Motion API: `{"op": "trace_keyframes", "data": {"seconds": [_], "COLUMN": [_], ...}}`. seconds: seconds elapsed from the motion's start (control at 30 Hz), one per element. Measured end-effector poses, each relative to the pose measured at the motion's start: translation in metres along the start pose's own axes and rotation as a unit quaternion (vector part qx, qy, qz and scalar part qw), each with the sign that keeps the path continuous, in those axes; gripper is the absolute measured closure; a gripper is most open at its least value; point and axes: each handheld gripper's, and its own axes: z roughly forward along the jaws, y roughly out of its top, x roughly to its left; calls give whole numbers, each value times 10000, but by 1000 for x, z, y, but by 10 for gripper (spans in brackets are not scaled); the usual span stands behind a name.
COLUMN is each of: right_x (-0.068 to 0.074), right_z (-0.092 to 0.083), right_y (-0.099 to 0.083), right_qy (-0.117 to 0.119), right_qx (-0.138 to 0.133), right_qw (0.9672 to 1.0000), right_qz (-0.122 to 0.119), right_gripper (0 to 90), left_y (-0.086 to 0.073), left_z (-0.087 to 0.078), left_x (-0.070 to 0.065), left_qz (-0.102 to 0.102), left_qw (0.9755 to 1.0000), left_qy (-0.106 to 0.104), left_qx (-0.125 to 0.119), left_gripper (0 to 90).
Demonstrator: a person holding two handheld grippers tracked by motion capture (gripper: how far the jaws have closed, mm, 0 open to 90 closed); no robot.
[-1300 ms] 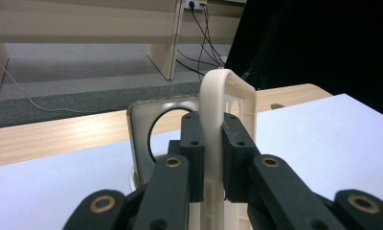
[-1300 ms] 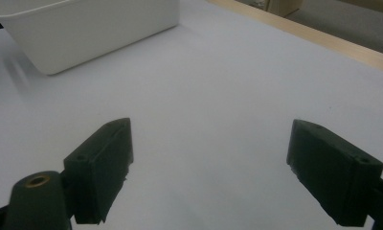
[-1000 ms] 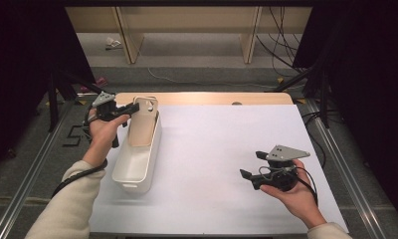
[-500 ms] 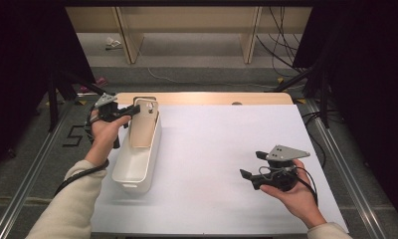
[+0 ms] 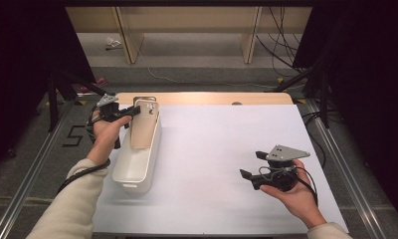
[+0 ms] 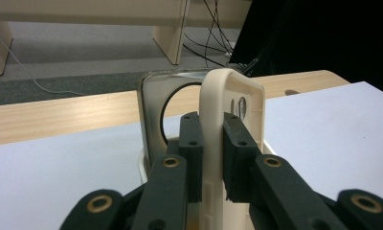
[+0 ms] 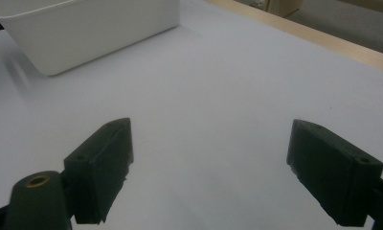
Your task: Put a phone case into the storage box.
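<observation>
A cream phone case (image 5: 145,125) stands tilted in the far end of a white bin (image 5: 136,160) at the table's left. My left gripper (image 5: 130,112) is shut on the case's edge; in the left gripper view the jaws pinch the cream phone case (image 6: 217,143) between them. Behind it leans a clear case (image 6: 153,105) with a round ring. My right gripper (image 5: 249,169) hovers low over the white table sheet at the right, open, with nothing between its fingers (image 7: 103,167).
The white bin (image 7: 84,28) lies far off in the right gripper view. A wooden strip (image 5: 212,98) runs along the table's far edge. Metal rails border both sides. Shelving legs and cables stand on the floor beyond.
The left gripper with the cream case has sunk slightly into the bin's far end. The right hand has stayed put.
</observation>
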Motion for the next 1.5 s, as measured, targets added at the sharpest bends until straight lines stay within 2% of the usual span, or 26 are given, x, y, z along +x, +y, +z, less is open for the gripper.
{"op": "trace_keyframes", "data": {"seconds": [0.6,0.8,1.17,1.33,1.5], "right_x": [0,0,0,0,0], "right_z": [0,0,0,0,0], "right_y": [0,0,0,0,0], "right_qy": [6,13,16,10,-1], "right_qx": [0,10,12,5,3], "right_qw": [10000,10000,10000,10000,10000], "right_qz": [6,10,13,12,12], "right_gripper": [167,167,168,168,167], "left_y": [1,1,8,9,11], "left_z": [3,4,0,-6,-15], "left_x": [3,5,7,5,1], "left_qz": [68,123,236,339,333], "left_qw": [9998,9994,9979,9974,9975], "left_qy": [136,253,550,607,598], "left_qx": [118,195,227,195,146], "left_gripper": [766,749,646,617,537]}}
